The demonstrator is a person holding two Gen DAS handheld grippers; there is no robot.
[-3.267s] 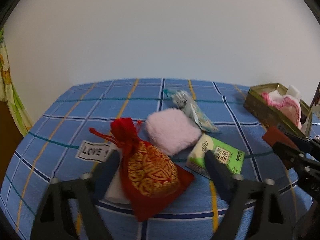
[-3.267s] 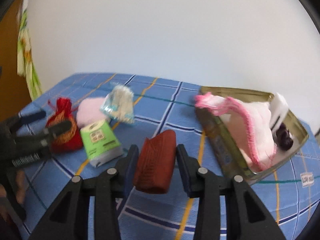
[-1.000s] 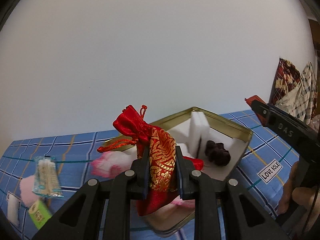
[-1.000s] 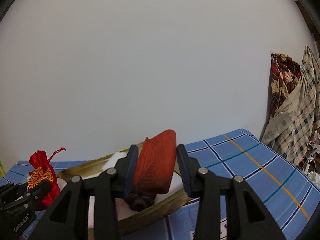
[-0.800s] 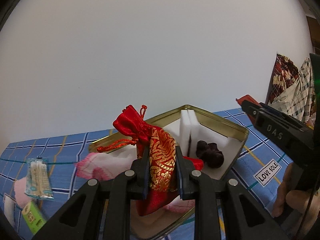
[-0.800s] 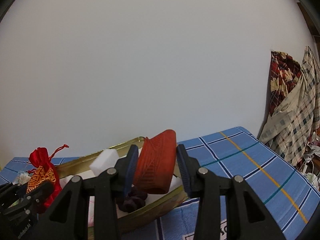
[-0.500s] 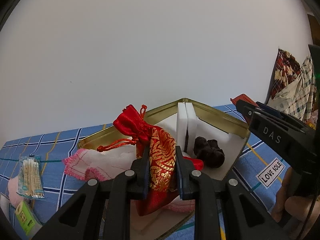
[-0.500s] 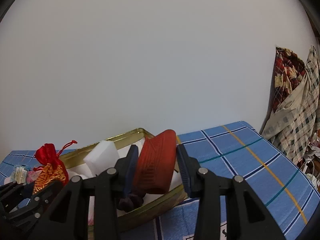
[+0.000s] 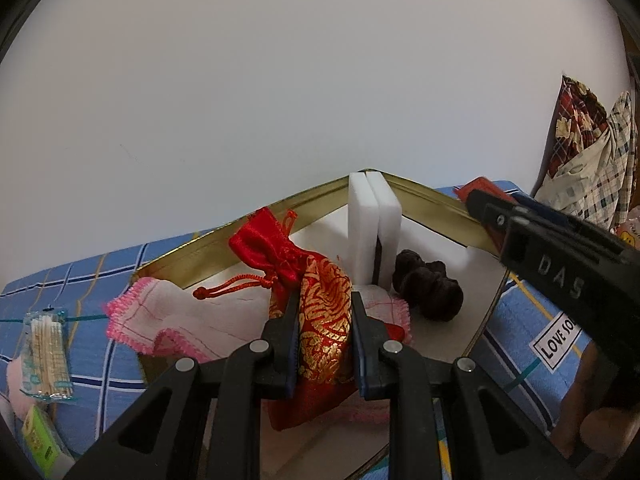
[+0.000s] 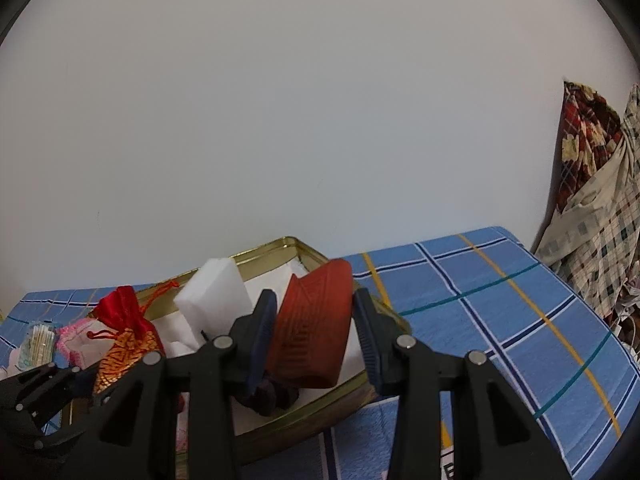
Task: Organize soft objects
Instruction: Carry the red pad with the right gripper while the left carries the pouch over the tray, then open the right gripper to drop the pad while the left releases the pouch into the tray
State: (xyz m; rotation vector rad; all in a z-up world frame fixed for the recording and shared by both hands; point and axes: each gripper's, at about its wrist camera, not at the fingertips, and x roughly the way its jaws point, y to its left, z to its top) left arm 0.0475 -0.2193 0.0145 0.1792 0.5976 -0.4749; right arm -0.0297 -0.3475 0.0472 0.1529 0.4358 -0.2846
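My left gripper (image 9: 324, 300) is shut on a red and gold drawstring pouch (image 9: 316, 304) and holds it over the gold tin (image 9: 424, 196). The tin holds a pink-edged white cloth (image 9: 168, 316), white sponge blocks (image 9: 372, 224) and a dark scrunchie (image 9: 428, 288). My right gripper (image 10: 314, 300) is shut on a rust-red folded cloth (image 10: 316, 320) above the tin's (image 10: 312, 252) right side, over the scrunchie (image 10: 264, 396). The right gripper also shows in the left wrist view (image 9: 480, 208), and the pouch in the right wrist view (image 10: 124, 332).
A cotton swab packet (image 9: 44, 352), a pink puff (image 9: 12, 380) and a green tissue pack (image 9: 40, 440) lie on the blue checked cloth (image 10: 500, 320) left of the tin. Patterned fabrics (image 10: 592, 200) hang at the right. A white wall stands behind.
Both grippers, carrying their loads, have moved closer to the tin and lower over it. The tin's contents look larger and nearer.
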